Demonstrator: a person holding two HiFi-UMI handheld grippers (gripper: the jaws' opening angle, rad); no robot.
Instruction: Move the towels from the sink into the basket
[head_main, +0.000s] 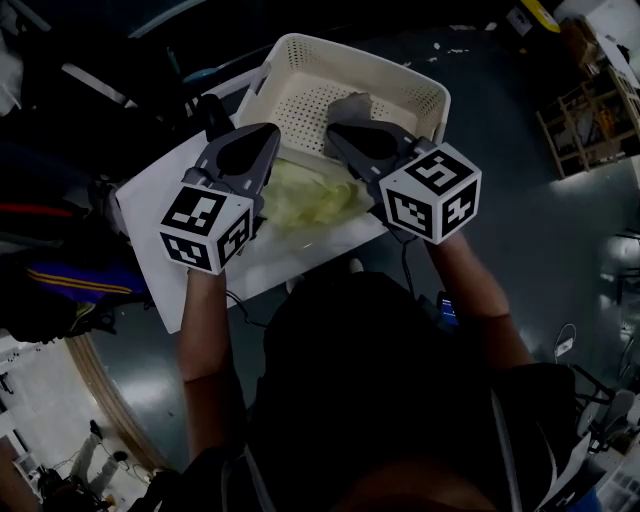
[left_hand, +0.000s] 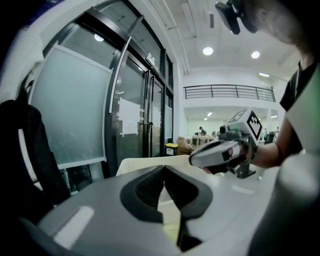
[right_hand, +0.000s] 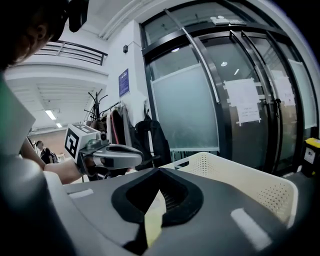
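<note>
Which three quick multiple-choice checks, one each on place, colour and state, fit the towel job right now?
1. The grey cloth lies: A) in the basket B) on the floor C) on a chair.
2. The held towel is: A) red B) yellow-green C) blue.
3. The right gripper is: A) open and empty B) shut on the towel C) shut on the basket's rim.
Key: 1 A, it sits on the basket's perforated bottom; 2 B, its colour shows in the head view; 3 B, its own view shows cloth pinched between closed jaws.
</note>
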